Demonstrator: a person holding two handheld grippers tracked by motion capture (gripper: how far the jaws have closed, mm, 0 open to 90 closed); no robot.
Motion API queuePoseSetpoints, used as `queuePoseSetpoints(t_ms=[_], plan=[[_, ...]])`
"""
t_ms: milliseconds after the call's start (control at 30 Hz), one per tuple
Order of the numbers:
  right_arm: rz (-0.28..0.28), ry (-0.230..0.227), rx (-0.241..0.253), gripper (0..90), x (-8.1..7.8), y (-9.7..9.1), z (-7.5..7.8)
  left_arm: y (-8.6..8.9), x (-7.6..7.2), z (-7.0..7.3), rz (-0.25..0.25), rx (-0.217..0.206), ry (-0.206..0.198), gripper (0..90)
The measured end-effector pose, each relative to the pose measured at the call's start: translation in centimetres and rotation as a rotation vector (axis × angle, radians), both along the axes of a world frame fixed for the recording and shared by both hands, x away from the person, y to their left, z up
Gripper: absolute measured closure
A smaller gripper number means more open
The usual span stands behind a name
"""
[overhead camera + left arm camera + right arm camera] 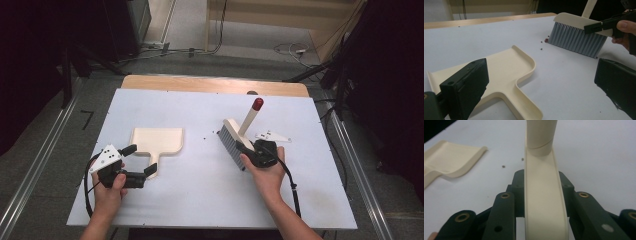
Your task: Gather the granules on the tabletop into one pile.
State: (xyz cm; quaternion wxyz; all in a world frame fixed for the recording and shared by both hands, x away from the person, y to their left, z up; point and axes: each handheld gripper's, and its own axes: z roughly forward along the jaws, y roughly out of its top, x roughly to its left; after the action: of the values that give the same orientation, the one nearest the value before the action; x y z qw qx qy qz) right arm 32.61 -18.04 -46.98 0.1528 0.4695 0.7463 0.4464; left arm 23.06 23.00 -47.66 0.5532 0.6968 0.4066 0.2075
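- High view, from the left: left gripper [139,161] sits at 7 o'clock on the table [200,200], jaws spread around the dustpan [157,140] handle without pressing it, poised to steady the pan.
- Dustpan lies flat, mouth towards 12 o'clock, ready to take sweepings.
- Crumbs [541,45] lie between pan and brush [235,142].
- Right gripper [247,150] clamps the brush head, bristles down on the table, handle tilted towards 1 o'clock, likely for sweeping towards 9 o'clock.
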Motion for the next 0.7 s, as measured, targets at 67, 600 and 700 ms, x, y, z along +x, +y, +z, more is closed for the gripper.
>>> queuePoseSetpoints(t_ms=[67,600,700], plan=[[0.006,-0.008,0.016,66.0,-0.3,0.2,0.3,-0.1,0.0,0.1,0.004,0.011,-0.002,0.0],[0.039,-0.015,0.039,66.0,-0.6,6.9,0.5,0.4,-0.1,0.1,0.016,-0.005,-0.004,0.0],[0.032,-0.013,0.017,66.0,-0.3,8.2,-0.2,0.4,-0.1,0.0,0.014,-0.003,-0.003,0.0]])
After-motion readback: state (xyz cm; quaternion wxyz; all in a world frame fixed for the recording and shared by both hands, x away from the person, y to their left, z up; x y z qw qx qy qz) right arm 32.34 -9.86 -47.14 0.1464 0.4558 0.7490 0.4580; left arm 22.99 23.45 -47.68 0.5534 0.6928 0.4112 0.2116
